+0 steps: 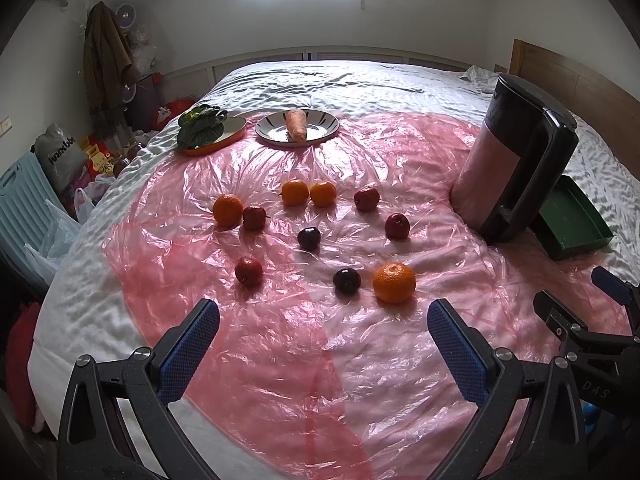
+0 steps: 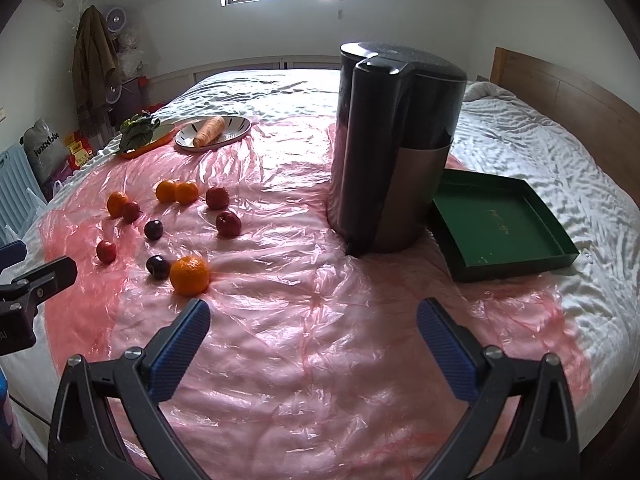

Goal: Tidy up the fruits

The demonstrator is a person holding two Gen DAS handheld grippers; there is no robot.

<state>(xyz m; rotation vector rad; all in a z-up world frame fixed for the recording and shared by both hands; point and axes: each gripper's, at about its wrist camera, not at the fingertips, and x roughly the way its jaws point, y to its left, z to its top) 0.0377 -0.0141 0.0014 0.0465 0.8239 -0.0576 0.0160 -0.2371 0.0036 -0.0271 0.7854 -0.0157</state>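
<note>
**Fruit scattered on the plastic sheet, both grippers spread wide and empty**

Ten small fruits lie loose on a crinkled pink plastic sheet point(image 1: 280, 340) spread over a white bed point(image 1: 360, 80). Four are oranges: the nearest orange point(image 1: 394, 282) sits closest to the grippers, just beside a dark plum point(image 1: 347, 280); two oranges point(image 1: 308, 193) touch each other farther back, and a left orange point(image 1: 227, 209) rests against a small red apple point(image 1: 254, 217). A second plum point(image 1: 309, 238) lies near the middle of the group. Three more red apples point(image 1: 397, 226) sit apart from one another, one at the back right, one on the right, one at the front left. None of the fruits is in a container.

Behind the fruit, a striped plate point(image 1: 297, 127) carries a carrot point(image 1: 296, 125), and an orange-rimmed dish point(image 1: 216, 136) next to it holds a leafy green vegetable point(image 1: 202, 125). To the right stands a tall dark appliance point(image 2: 394, 148) with a handle, and just beside its base lies an empty green tray point(image 2: 504, 224).

The left gripper point(image 1: 323, 344) hangs above the near part of the sheet, its blue-padded fingers point(image 1: 192, 344) spread far apart, gripping nothing and touching nothing. The right gripper point(image 2: 313, 336) is likewise wide apart and empty, over bare plastic in front of the appliance, with the nearest orange just beyond its left finger.
</note>
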